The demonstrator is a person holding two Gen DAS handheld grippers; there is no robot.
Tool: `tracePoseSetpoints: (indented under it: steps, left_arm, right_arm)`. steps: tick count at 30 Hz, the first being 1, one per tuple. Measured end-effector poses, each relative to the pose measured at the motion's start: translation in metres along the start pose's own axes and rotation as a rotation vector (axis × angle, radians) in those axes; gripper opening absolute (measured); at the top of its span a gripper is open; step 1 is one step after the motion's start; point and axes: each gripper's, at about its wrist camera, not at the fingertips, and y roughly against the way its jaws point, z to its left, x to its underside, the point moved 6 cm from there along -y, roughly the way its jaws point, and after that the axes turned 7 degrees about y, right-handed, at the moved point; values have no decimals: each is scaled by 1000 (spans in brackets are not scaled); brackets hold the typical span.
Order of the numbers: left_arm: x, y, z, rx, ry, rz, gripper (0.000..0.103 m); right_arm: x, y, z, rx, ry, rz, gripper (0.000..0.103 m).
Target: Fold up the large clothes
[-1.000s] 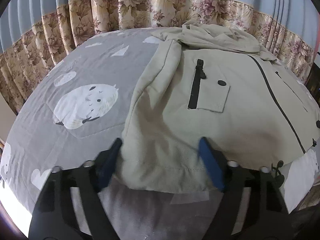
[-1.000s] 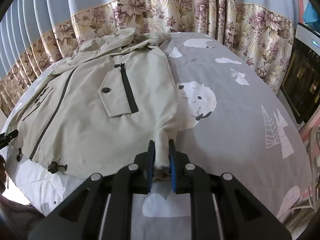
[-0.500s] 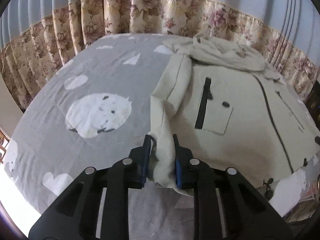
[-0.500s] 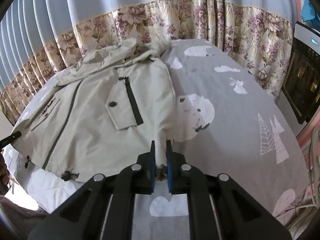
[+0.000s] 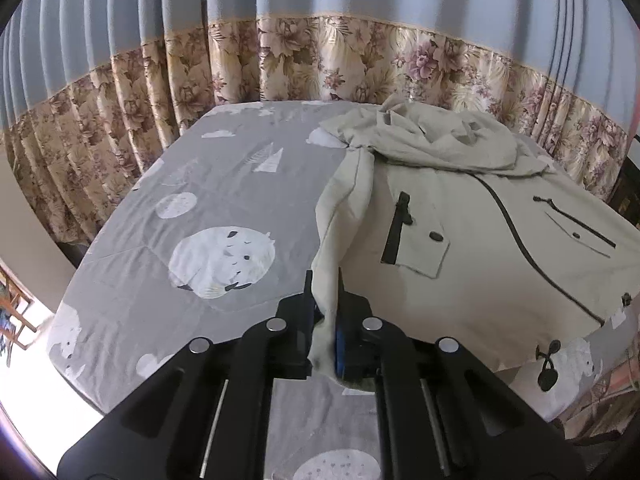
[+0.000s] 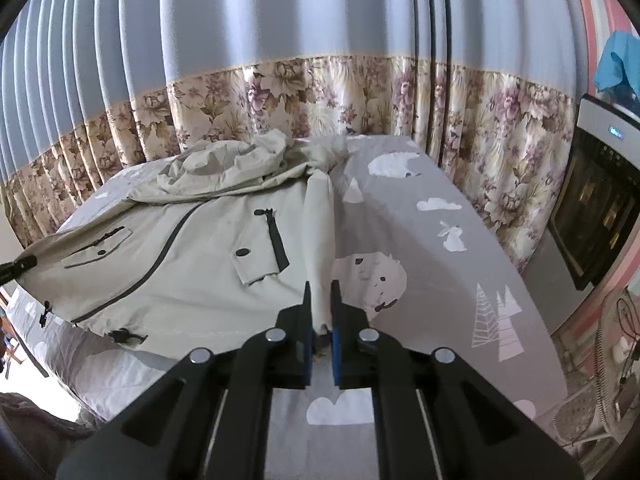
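A large beige hooded jacket (image 5: pixel 472 240) with black zips and flap pockets lies front-up on a grey bed (image 5: pixel 224 184). It also shows in the right wrist view (image 6: pixel 208 248). My left gripper (image 5: pixel 323 300) is shut on the jacket's left sleeve end and holds it raised off the bed. My right gripper (image 6: pixel 320 304) is shut on the other sleeve end, also lifted. The hood (image 5: pixel 432 140) is crumpled at the far end.
The grey bedspread (image 6: pixel 440 264) has white animal and tree prints. Blue and floral curtains (image 5: pixel 320 64) hang behind the bed. A dark appliance (image 6: pixel 600 200) stands at the right. The bed's near edge drops off at the lower left (image 5: pixel 80 376).
The left gripper was open around the jacket's corner, then shut on the sleeve end. Both grippers have risen, lifting the sleeve ends off the bed.
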Motion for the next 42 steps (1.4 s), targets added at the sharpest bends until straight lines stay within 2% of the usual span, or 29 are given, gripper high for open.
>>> tracePoseSetpoints:
  steps: [8,13,18,22,25,27,32,38,42]
  left_arm:
    - [-25,-7,-8,-9,-35,-44,5]
    - [-51,-18,-21,-4,-97,-94,5]
    - [-91,-23,-33,20,-85,-145,5]
    - [-118,-40,-35,7,-75,-164,6]
    - [-137,-63,-36,-8,-78,-164,6]
    - [-152,-79,-40,7,-72,-146,6]
    - [-191,-109,-57,-22,-120,-159,7]
    - [-226,-159,-71,-43,-136,-124,9]
    - [-245,-192,-76,-66,-143,-106,9]
  right_arm:
    - [-18,-6,2,13,-17,1,6]
    - [-54,-24,7,10,-16,-17,6]
    - [-92,-39,7,7,2,-61,6]
    - [-121,-58,-2,-2,-4,-89,6]
    - [-142,-75,-12,-10,-9,-97,6]
    - [-154,-87,-14,-21,-7,-93,6]
    - [-189,-122,-17,2,27,-101,6]
    - [-223,-176,-28,3,14,-81,6]
    - [-239,-227,-26,26,63,-36,6]
